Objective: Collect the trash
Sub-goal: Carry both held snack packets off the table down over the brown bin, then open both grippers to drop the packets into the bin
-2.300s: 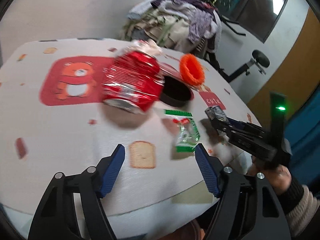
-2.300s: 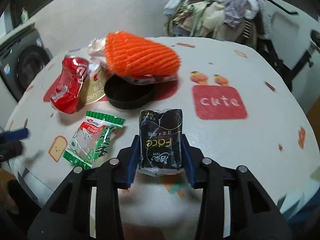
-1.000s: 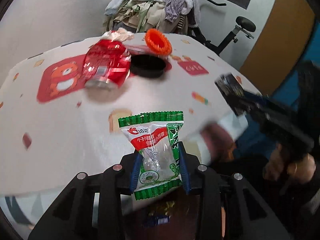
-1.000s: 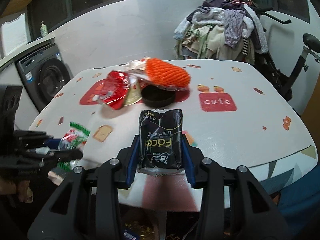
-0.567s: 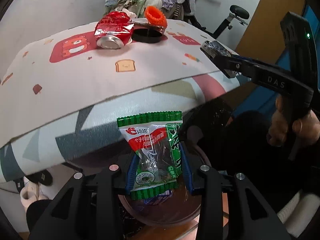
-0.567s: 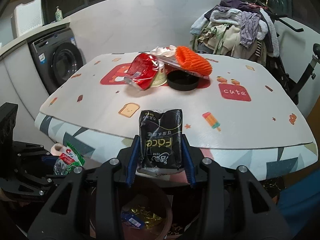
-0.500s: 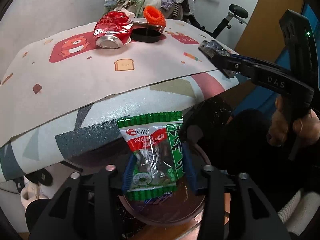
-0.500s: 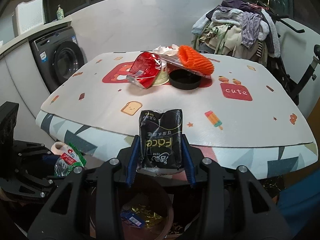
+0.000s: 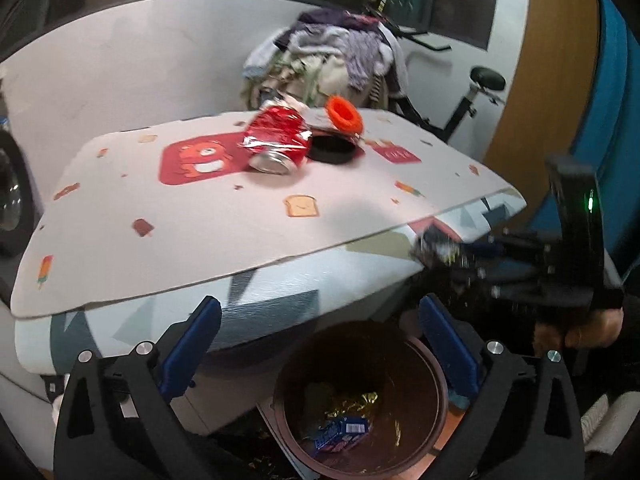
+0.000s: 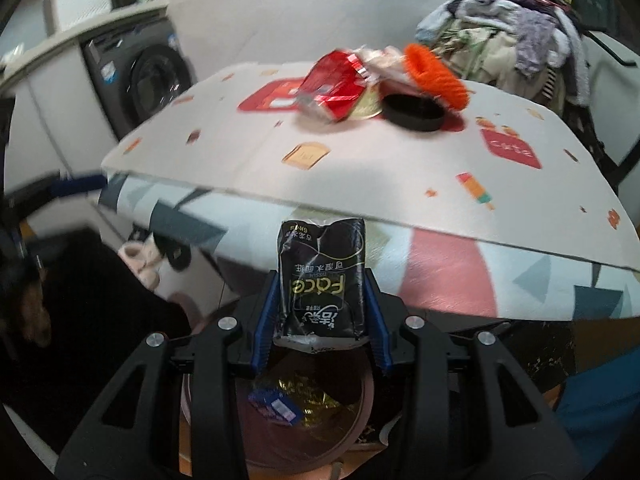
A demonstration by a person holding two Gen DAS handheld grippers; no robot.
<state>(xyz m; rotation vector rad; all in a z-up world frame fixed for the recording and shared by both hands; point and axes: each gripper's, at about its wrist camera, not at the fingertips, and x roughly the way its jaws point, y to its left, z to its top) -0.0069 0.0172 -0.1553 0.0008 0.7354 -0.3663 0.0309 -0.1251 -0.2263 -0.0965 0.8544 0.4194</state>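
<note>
Two claws hang over the brown trash bin (image 9: 436, 364). My left gripper (image 9: 320, 340) has just been opening; its jaws stand wide apart with nothing between them. My right gripper (image 10: 320, 320) is clamped on a black tissue packet (image 10: 320, 276) above the bin.

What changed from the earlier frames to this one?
The left gripper carried the green wrapper off the table to above the trash bin; its jaws have just been opening, now empty. The right gripper followed, still clamping the black tissue pack. Crushed can unmoved.
</note>
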